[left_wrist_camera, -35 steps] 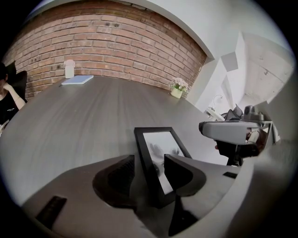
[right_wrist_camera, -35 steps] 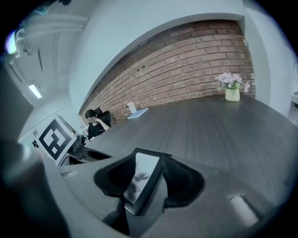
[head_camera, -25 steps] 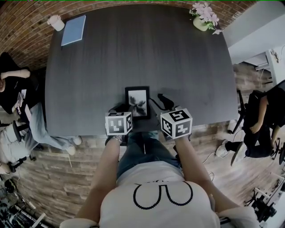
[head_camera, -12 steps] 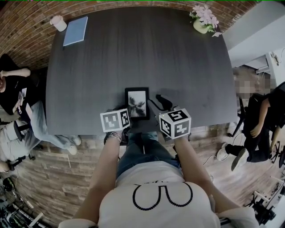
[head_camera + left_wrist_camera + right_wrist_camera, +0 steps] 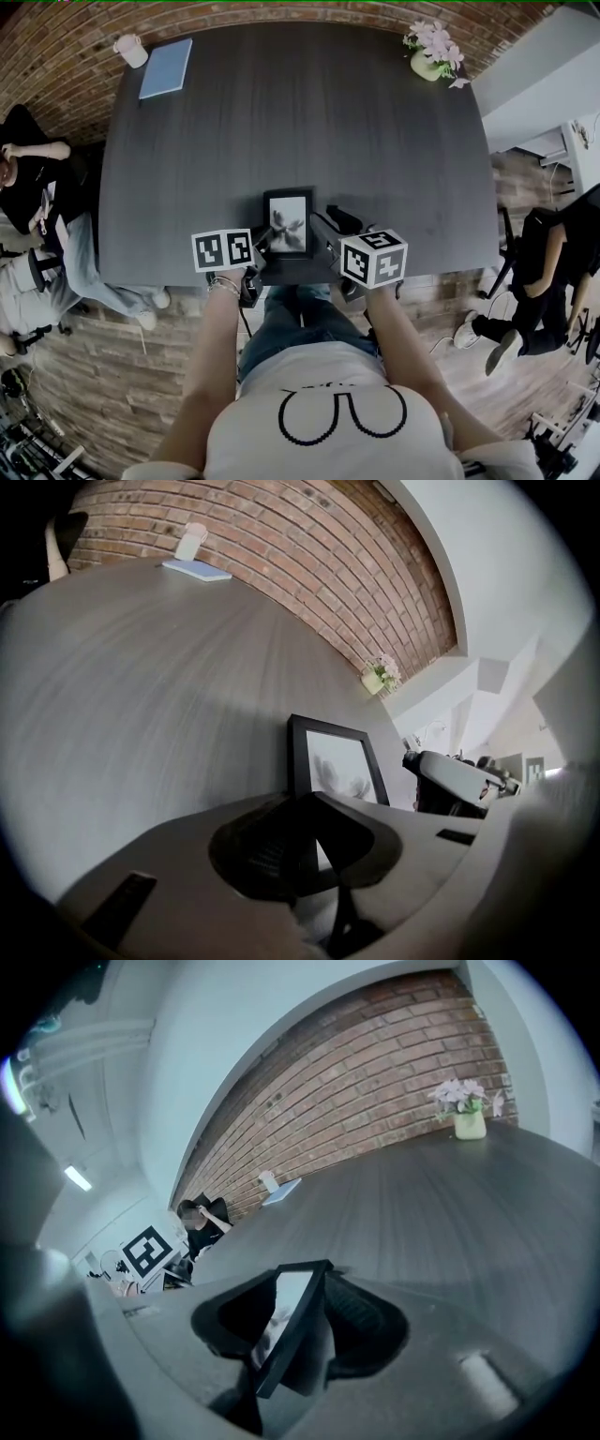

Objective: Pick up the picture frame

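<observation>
A black picture frame [image 5: 289, 223] with a pale flower print is at the near edge of the dark table [image 5: 281, 122], between both grippers. My left gripper [image 5: 261, 242] holds the frame's lower left border; its jaws have just been closing and now pinch that border. In the left gripper view the picture frame [image 5: 337, 761] tilts up from between the left gripper [image 5: 305, 841]. My right gripper [image 5: 323, 231] grips the right side. In the right gripper view the picture frame [image 5: 298, 1283] shows edge-on inside the right gripper [image 5: 300, 1314].
A blue notebook [image 5: 165, 67] and a white cup [image 5: 131, 49] lie at the table's far left corner. A vase of pink flowers [image 5: 429, 47] stands at the far right corner. People sit at the left [image 5: 28, 178] and right [image 5: 553, 253] of the table.
The left gripper's marker cube has swung out to the left and rolled. The picture frame has tipped up a little at its near end. The right gripper has hardly moved.
</observation>
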Motion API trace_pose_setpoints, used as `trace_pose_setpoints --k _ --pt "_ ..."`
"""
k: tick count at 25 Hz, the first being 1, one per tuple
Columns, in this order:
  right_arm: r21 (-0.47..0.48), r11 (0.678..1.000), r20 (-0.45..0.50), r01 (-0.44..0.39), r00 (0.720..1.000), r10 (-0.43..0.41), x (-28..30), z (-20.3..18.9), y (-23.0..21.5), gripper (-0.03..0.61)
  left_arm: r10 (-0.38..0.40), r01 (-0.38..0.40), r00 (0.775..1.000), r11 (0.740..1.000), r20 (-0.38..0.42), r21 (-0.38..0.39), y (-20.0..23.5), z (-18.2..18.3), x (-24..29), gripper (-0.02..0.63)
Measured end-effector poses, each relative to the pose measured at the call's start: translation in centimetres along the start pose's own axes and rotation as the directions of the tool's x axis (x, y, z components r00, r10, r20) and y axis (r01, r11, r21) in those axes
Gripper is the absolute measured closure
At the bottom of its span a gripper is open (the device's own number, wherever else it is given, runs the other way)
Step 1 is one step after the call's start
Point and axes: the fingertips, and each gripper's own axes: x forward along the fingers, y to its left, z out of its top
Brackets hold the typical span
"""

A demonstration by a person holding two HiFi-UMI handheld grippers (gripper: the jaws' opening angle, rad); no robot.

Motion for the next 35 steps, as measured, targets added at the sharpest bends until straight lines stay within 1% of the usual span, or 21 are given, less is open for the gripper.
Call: trace_pose_setpoints --k 5,10,13,17,23,26,32,33,34,35 --pt "0.072 0.997 -0.037 -0.03 0.999 0.032 1.1 -0.6 -0.2 0.416 -0.05 0.05 0.999 0.998 0.007 -0.044 0.0 0.1 -0.1 0.543" --pt "0.162 0.985 -0.086 -0.058 0.994 0.073 2.2 -1.7 -0.3 0.416 -0.077 0.076 0.997 0.996 -0.009 -0.055 -0.1 0.2 0.0 0.543" --pt "0.22 0.972 -0.123 -0.078 0.987 0.107 2.9 -2.7 -0.2 0.416 -0.091 0.09 0.996 0.994 -0.01 -0.064 0.0 0.3 0.0 0.543" --pt "0.317 0.941 -0.161 -0.116 0.972 0.174 3.6 -4.0 0.1 0.416 -0.102 0.101 0.995 0.992 -0.009 -0.074 0.0 0.3 0.0 0.543" --pt "0.459 0.872 -0.16 -0.169 0.95 0.269 4.8 -4.8 0.9 0.416 -0.113 0.111 0.994 0.991 -0.016 -0.074 0.0 0.4 0.0 0.543" --pt "0.512 0.838 -0.16 -0.189 0.938 0.309 5.5 -5.1 1.5 0.417 -0.112 0.111 0.994 0.991 -0.016 -0.075 0.1 0.5 0.0 0.543" --pt "0.553 0.806 -0.168 -0.21 0.92 0.355 6.4 -5.7 2.4 0.451 -0.115 0.114 0.993 0.991 -0.017 -0.076 0.1 0.4 0.1 0.543" --pt "0.554 0.805 -0.168 -0.211 0.919 0.356 6.5 -5.7 2.5 0.464 -0.115 0.113 0.993 0.991 -0.018 -0.075 0.1 0.4 0.0 0.543" --pt "0.556 0.804 -0.166 -0.212 0.919 0.357 6.5 -5.7 2.6 0.504 -0.114 0.113 0.993 0.991 -0.019 -0.075 0.1 0.4 0.0 0.543" --pt "0.562 0.798 -0.161 -0.217 0.918 0.362 6.6 -5.6 2.7 0.522 -0.113 0.112 0.993 0.991 -0.02 -0.076 0.2 0.4 0.0 0.543"
